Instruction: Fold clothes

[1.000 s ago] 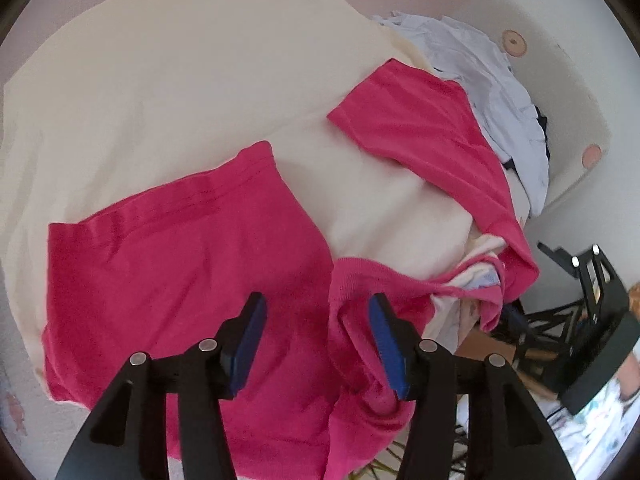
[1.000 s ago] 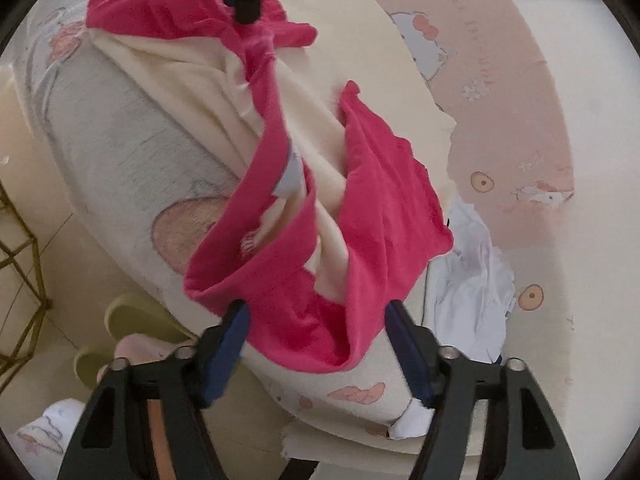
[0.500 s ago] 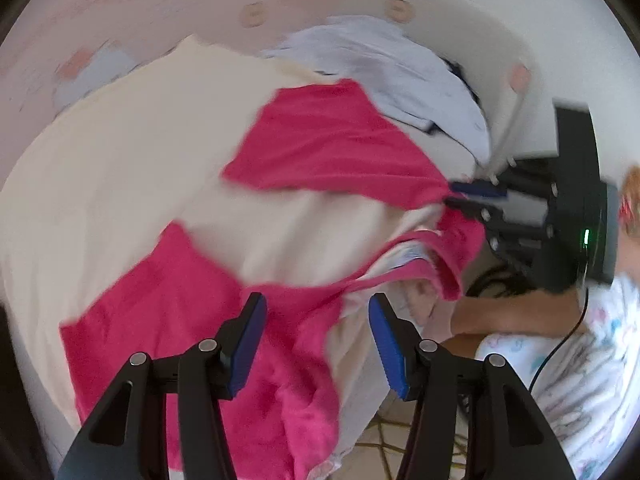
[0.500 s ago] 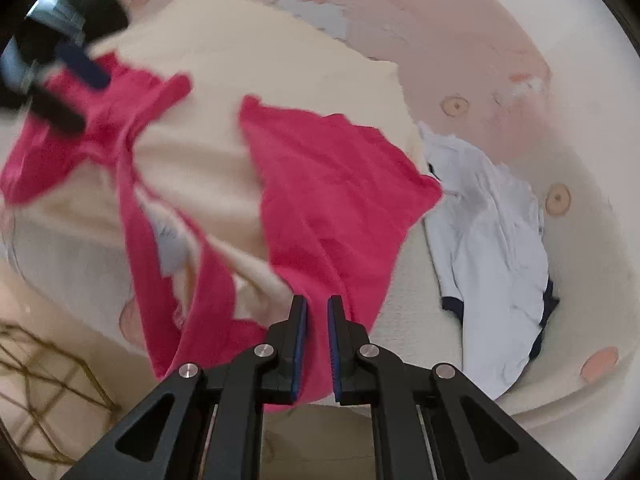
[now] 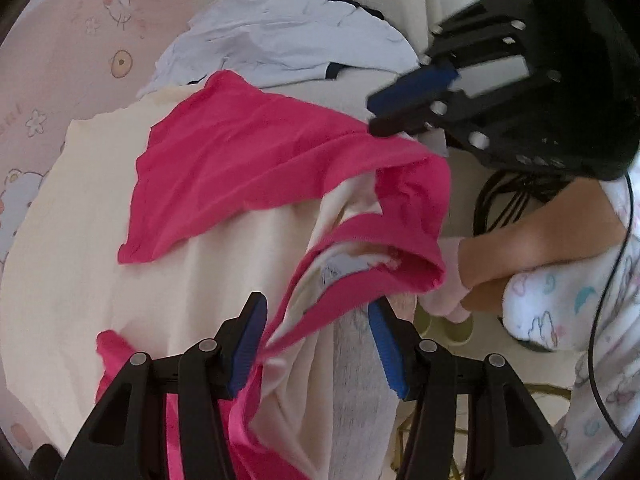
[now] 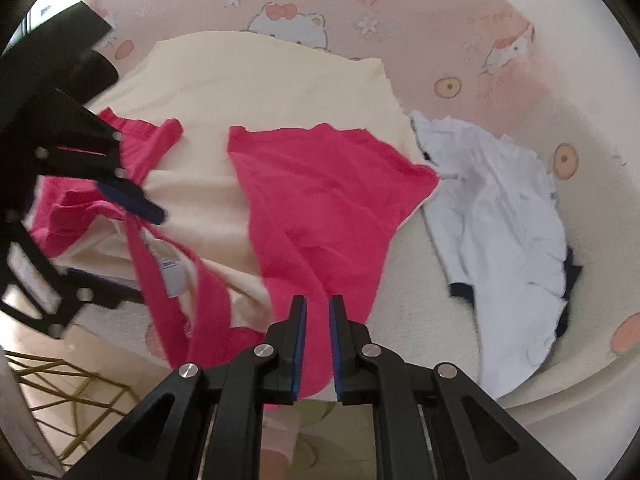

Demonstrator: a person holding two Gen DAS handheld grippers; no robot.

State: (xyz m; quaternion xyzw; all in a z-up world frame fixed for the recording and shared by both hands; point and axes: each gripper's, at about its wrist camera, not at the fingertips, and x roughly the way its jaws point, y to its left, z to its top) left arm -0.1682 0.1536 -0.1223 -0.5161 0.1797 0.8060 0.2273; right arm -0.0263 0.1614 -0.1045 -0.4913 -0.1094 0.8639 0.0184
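A cream shirt with pink sleeves and pink collar [image 5: 256,168] lies spread on the bed, its collar hanging over the near edge. My left gripper [image 5: 316,344] is open, its jaws on either side of the pink collar band [image 5: 320,312]. My right gripper [image 6: 318,312] is shut on the shoulder end of one pink sleeve [image 6: 320,208]. The right gripper also shows in the left wrist view [image 5: 404,104], at the sleeve's edge. The left gripper shows at the left of the right wrist view [image 6: 132,200], by the collar.
A white garment with dark trim [image 6: 512,216] lies crumpled on the bed to the right. The pink cartoon bedsheet [image 6: 440,40] spreads behind. A gold wire frame [image 6: 60,392] stands on the floor below the bed edge. The person's arm [image 5: 540,232] is at the right.
My right gripper closed on the pink sleeve's end one second to half a second ago and still holds it. My left gripper has moved right along the collar toward the bed edge, staying open.
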